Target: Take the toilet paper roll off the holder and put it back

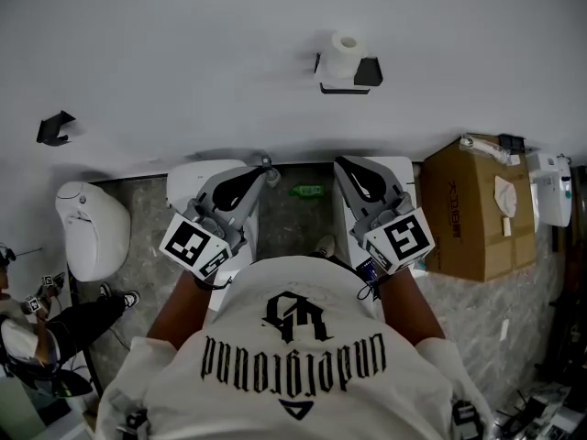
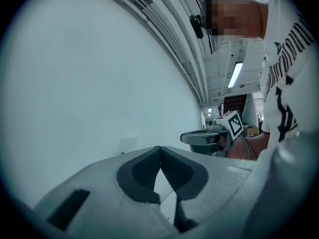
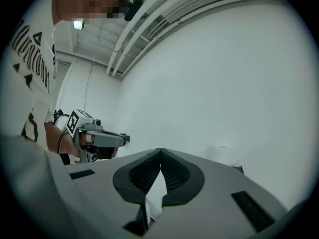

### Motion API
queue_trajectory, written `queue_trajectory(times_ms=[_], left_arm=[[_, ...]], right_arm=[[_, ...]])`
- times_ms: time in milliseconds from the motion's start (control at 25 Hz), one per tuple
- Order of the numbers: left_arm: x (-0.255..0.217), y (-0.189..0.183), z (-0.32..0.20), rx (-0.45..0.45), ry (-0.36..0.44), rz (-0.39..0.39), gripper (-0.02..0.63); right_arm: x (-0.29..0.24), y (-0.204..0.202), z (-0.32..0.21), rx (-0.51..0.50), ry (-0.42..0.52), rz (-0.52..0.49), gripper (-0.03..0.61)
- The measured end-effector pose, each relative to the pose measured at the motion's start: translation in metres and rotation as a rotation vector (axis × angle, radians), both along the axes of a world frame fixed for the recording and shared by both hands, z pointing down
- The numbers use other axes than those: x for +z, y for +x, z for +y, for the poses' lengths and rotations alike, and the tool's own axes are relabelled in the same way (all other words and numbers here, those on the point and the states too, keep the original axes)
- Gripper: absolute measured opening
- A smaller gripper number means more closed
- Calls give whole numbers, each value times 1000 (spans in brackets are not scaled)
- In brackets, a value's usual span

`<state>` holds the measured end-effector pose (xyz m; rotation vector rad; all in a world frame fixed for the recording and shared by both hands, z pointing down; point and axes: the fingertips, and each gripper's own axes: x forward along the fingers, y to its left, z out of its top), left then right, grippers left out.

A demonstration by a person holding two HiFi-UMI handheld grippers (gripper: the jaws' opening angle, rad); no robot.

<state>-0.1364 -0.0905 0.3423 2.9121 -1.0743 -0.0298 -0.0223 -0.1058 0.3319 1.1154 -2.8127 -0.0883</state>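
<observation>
You held both tools low in front of your chest, side by side and pointed toward the plain white wall [image 1: 183, 53]. The grey, dark-padded left tool [image 1: 266, 169] was closed, its ribbed pads meeting at the tips with nothing caught between them. The matching grey right tool [image 1: 342, 165] was the same: jaws pressed together and empty. Each carried its white cube with black square markers near your wrist.

The white toilet paper roll [image 1: 345, 53] sat on the black wall-mounted holder [image 1: 367, 73], its hollow core end turned toward your head camera. It was well apart from both tools, above and just to the right of the gap between them. In the right gripper view the roll showed only faintly against the wall, beyond the closed jaws and to their right.

Below you lay a grey mottled stone floor [image 1: 289, 218] with a small green object [image 1: 307, 191] on it, between the two tools. A brown cardboard box [image 1: 472, 211] stood to your right against the wall, and a white rounded ceramic fixture [image 1: 92, 227] to your left. A small black bracket [image 1: 57, 128] was fixed on the wall further left.
</observation>
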Motion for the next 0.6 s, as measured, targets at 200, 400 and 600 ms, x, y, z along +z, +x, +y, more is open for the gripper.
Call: queue_trajectory(times_ms=[200,400,600], left_arm=[[1,-28,28,29,8,4,14],[3,-44,52,67,21,-1,14],[6,-48,66,97,10,18,14]], right_arm=[[-4,-27,32,32,11,2,14],[0,-43,62,64,5,15,14],[2,-47,84,95,-15,37,14]])
